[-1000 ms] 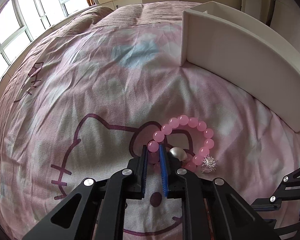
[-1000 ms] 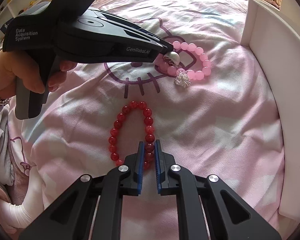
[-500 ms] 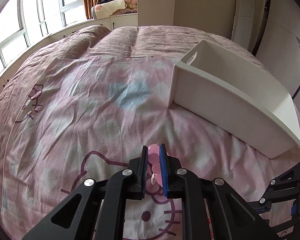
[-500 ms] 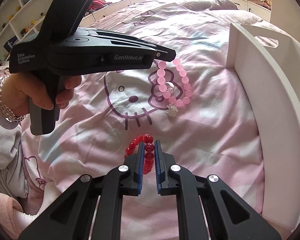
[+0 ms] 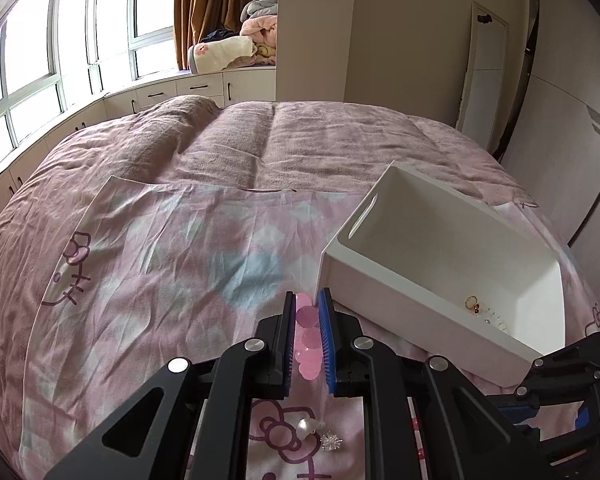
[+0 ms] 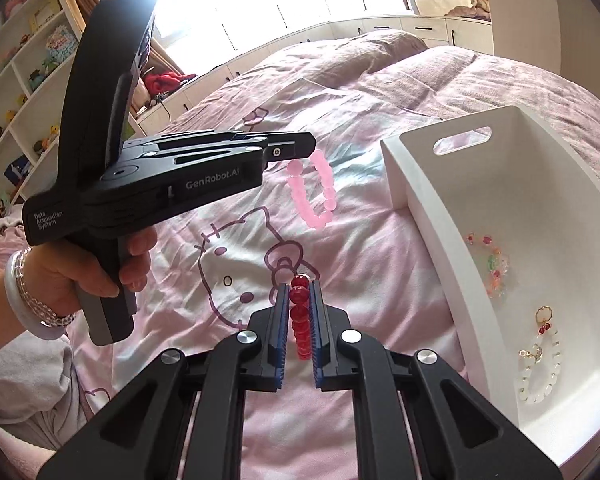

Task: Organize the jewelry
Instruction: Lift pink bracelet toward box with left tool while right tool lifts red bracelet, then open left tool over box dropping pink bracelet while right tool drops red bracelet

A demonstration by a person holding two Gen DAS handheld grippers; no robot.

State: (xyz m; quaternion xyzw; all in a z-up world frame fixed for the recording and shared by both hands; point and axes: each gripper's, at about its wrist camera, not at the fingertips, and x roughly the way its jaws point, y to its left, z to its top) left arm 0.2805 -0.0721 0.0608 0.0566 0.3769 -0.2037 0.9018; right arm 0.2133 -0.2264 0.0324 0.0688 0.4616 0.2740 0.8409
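My left gripper (image 5: pixel 307 312) is shut on a pink bead bracelet (image 5: pixel 308 336) and holds it in the air above the bed, left of the white box (image 5: pixel 400 308). From the right wrist view the bracelet (image 6: pixel 312 196) hangs as a loop from the left gripper (image 6: pixel 300 150). A pearl and a silver charm (image 5: pixel 320 434) lie on the sheet below. My right gripper (image 6: pixel 298 300) is shut on a red bead bracelet (image 6: pixel 300 320), lifted above the sheet, left of the white box (image 6: pixel 420 216).
The box holds several bracelets and trinkets (image 6: pixel 540 352) on its floor. The pink Hello Kitty sheet (image 5: pixel 160 248) covers the bed. Windows and low cabinets (image 5: pixel 160 92) run behind the bed; shelves (image 6: pixel 16 80) stand at the left.
Both grippers have lifted their bracelets off the sheet and risen higher. The pink bracelet now hangs free, and the box interior has come into view.
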